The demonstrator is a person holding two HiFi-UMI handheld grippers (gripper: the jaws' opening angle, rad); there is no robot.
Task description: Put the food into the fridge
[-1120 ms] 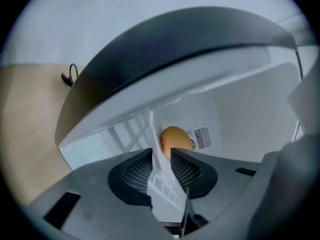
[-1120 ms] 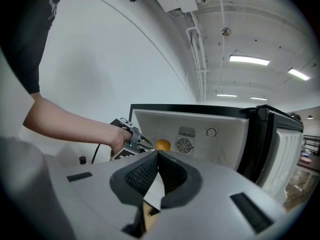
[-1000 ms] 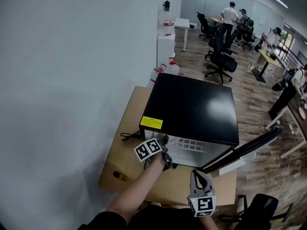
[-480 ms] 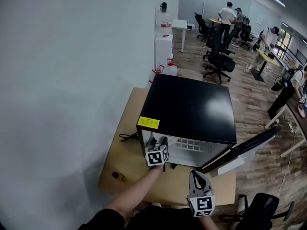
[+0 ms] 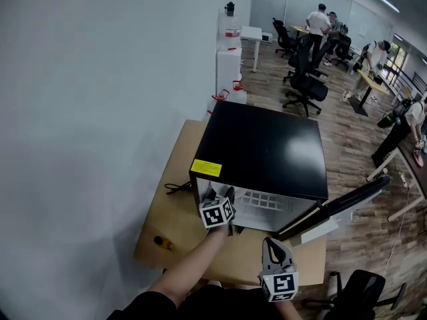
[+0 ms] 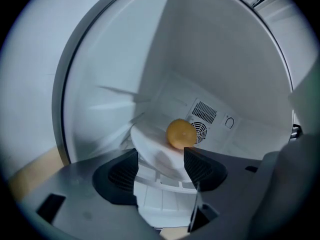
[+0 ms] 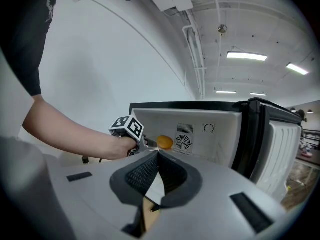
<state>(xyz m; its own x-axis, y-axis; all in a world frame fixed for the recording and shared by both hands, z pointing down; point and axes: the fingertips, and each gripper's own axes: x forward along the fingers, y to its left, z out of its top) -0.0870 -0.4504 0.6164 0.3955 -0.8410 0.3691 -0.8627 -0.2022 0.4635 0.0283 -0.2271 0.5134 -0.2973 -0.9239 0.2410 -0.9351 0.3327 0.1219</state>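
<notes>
- The fridge [image 5: 267, 149] stands on a wooden table [image 5: 175, 199], with its door [image 5: 337, 207] swung wide open on its right.
- Inside the fridge, an orange fruit [image 6: 181, 133] sits on a white plate [image 6: 150, 146], close to the fridge's back wall and just in front of the round fan grille [image 6: 201, 131].
- At the left of the fridge's opening, the left gripper [image 6: 160, 159] is spreading its jaws. The plate's near rim shows between them, and the pads are clear of it.
- In front of the fridge and outside it, the right gripper [image 7: 157, 155] hangs with its jaws closed, pads meeting.
</notes>
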